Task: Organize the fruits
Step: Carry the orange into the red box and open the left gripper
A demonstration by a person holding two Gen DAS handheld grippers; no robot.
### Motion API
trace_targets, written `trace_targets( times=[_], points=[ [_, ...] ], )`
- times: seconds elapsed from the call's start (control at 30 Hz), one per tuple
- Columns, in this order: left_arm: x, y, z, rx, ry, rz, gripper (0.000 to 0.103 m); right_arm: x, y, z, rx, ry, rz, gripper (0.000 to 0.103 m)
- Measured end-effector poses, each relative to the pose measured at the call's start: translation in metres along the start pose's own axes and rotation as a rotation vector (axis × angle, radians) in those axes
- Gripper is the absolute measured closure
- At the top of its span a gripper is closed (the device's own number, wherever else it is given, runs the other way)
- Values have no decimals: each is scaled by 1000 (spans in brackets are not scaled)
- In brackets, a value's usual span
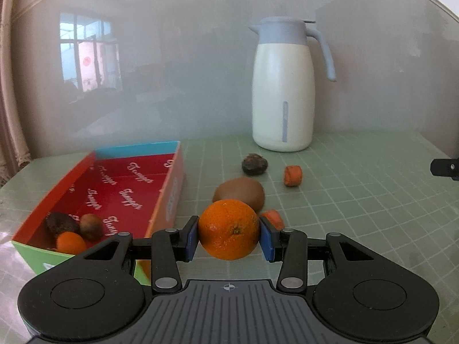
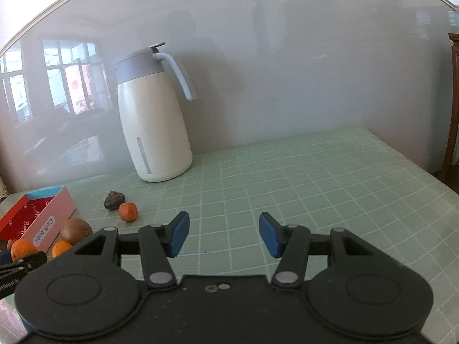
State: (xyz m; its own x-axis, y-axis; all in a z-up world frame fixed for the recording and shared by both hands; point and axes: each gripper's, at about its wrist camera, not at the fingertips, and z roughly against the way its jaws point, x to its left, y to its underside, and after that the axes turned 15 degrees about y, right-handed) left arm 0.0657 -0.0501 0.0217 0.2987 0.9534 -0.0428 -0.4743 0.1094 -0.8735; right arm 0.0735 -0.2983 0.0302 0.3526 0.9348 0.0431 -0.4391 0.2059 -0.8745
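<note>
My left gripper (image 1: pixel 229 236) is shut on an orange (image 1: pixel 228 228) and holds it just right of the red box (image 1: pixel 126 192). The box holds a dark fruit (image 1: pixel 60 223), a kiwi (image 1: pixel 91 226) and a small orange (image 1: pixel 71 242). On the green mat behind the held orange lie a kiwi (image 1: pixel 239 193), a dark fruit (image 1: pixel 254 164), and two orange pieces (image 1: pixel 293 175) (image 1: pixel 274 218). My right gripper (image 2: pixel 224 236) is open and empty over bare mat. In the right wrist view the box (image 2: pixel 37 220), kiwi (image 2: pixel 76 230), dark fruit (image 2: pixel 114 199) and held orange (image 2: pixel 22 249) show at the left.
A white thermos jug with a grey-blue lid (image 1: pixel 282 86) stands at the back of the table against the wall; it also shows in the right wrist view (image 2: pixel 153 114). The table edge runs along the right (image 2: pixel 416 160). A wooden piece of furniture (image 2: pixel 453 100) stands beyond it.
</note>
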Motion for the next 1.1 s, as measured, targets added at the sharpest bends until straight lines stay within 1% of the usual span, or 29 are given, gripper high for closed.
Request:
trace_targets(
  times=[0.67, 0.87, 1.1],
  points=[
    [53, 0, 19, -43, -80, 64, 59, 43, 3, 7, 5, -68, 34, 50],
    [76, 0, 18, -45, -122, 111, 59, 47, 4, 6, 8, -71, 43, 50],
    [90, 3, 18, -61, -150, 133, 59, 48, 5, 7, 10, -69, 46, 50]
  ],
)
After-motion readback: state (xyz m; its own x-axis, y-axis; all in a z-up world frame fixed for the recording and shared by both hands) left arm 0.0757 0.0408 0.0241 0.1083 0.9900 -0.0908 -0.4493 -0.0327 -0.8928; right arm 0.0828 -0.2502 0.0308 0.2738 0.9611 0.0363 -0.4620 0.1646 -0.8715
